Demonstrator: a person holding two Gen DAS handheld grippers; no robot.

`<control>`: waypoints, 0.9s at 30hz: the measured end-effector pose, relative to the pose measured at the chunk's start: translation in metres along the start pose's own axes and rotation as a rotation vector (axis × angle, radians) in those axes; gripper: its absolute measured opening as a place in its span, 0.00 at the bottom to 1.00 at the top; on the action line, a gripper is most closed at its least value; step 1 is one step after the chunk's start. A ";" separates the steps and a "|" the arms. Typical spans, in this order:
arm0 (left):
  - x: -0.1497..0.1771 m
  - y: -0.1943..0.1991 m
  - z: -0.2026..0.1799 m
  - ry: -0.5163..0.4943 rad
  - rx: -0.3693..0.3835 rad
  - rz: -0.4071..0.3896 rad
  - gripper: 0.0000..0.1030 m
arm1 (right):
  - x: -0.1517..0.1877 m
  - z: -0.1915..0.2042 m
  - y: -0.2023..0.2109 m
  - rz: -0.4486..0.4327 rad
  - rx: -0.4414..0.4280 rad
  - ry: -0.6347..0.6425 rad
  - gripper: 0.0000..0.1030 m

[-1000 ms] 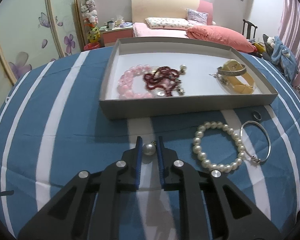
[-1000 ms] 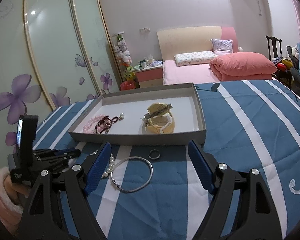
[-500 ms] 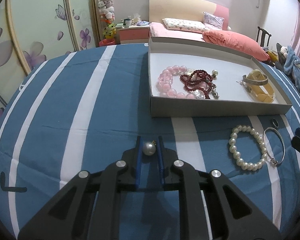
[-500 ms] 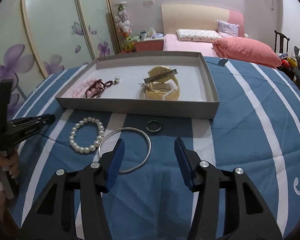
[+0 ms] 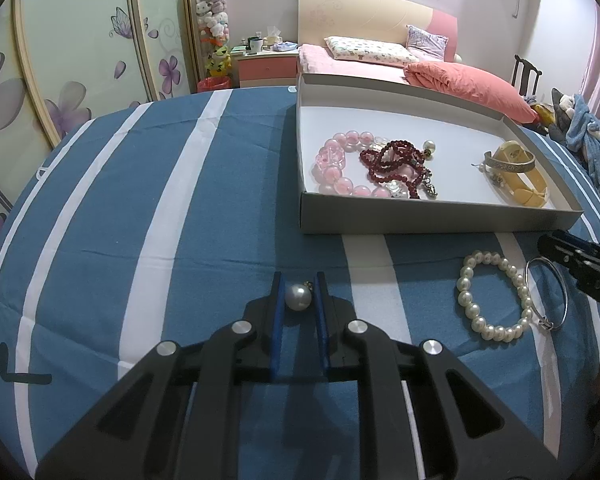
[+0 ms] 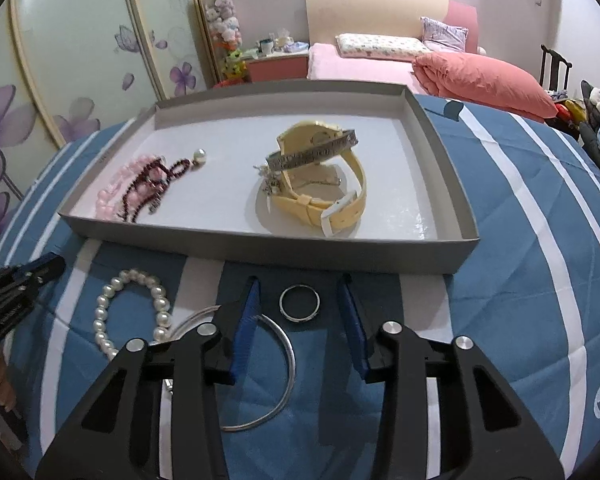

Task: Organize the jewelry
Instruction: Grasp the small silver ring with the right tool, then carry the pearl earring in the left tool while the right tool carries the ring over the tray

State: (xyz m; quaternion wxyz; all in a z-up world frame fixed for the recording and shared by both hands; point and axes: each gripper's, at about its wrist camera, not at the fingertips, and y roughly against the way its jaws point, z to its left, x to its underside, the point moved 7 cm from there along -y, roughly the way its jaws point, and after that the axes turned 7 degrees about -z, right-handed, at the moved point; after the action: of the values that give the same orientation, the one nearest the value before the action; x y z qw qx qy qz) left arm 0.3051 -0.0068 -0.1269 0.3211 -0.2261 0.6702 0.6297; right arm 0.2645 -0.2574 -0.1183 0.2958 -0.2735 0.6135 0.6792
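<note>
Several bracelets (image 5: 394,168) in grey tray (image 5: 440,216)

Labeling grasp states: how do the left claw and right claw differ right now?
1. The left claw is shut on a single pearl pendant; the right claw is open and holds nothing.
2. The left claw sits over bare striped cloth, away from the tray; the right claw sits just in front of the tray, its fingers either side of a small ring.
Both have blue-padded fingers on black frames.
</note>
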 end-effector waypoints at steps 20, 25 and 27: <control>0.000 0.000 -0.002 0.004 0.003 -0.002 0.15 | 0.020 -0.035 0.040 -0.045 0.033 -0.044 0.22; 0.000 0.006 -0.003 0.021 0.001 -0.020 0.15 | 0.006 -0.034 0.060 -0.125 0.021 -0.053 0.22; -0.001 0.010 -0.003 0.024 0.002 -0.031 0.15 | 0.000 -0.033 0.066 -0.154 0.019 -0.054 0.22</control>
State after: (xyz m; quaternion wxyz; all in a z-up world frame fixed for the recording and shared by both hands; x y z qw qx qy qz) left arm 0.2985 -0.0088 -0.1195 0.3230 -0.2437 0.6712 0.6210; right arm 0.2158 -0.2953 -0.0775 0.3662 -0.2985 0.5889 0.6557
